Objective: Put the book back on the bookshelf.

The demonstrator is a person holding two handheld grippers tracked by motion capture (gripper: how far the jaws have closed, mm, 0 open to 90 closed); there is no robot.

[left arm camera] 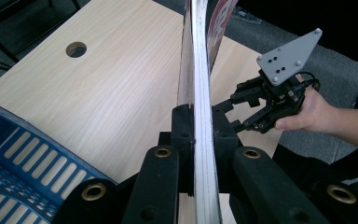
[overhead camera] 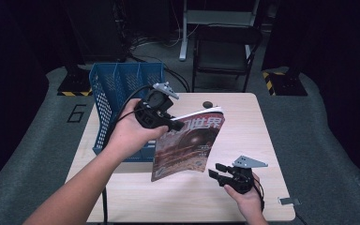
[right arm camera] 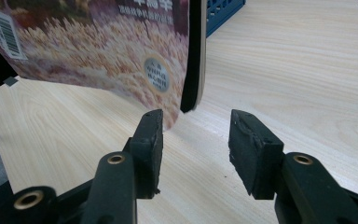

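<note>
High view sets a pale wooden table (overhead camera: 262, 154) before me on grey floor, black curtains all round, a dark folding chair (overhead camera: 225, 51) beyond the far edge and a small round hole (overhead camera: 208, 104) in the tabletop near that edge; a blue slotted basket (overhead camera: 117, 89) stands on the table's left part, its far end past the table's rim; my left gripper (overhead camera: 171, 124) is lifted above the table just beside the basket, pinching the magazine (overhead camera: 190, 145) by its upper edge, so the magazine hangs cover outward, tilted, its lower corner close above the wood; in the left gripper view the pads press the stacked pages (left arm camera: 200, 93) edge-on between them; my right gripper (overhead camera: 218, 171) sits low near the table's right front, jaws spread with nothing gripped, pointing at the magazine's lower right corner (right arm camera: 189, 100), which hangs just ahead of the pads and apart from them; bare wood lies open to the right of the magazine and along the near edge.
</note>
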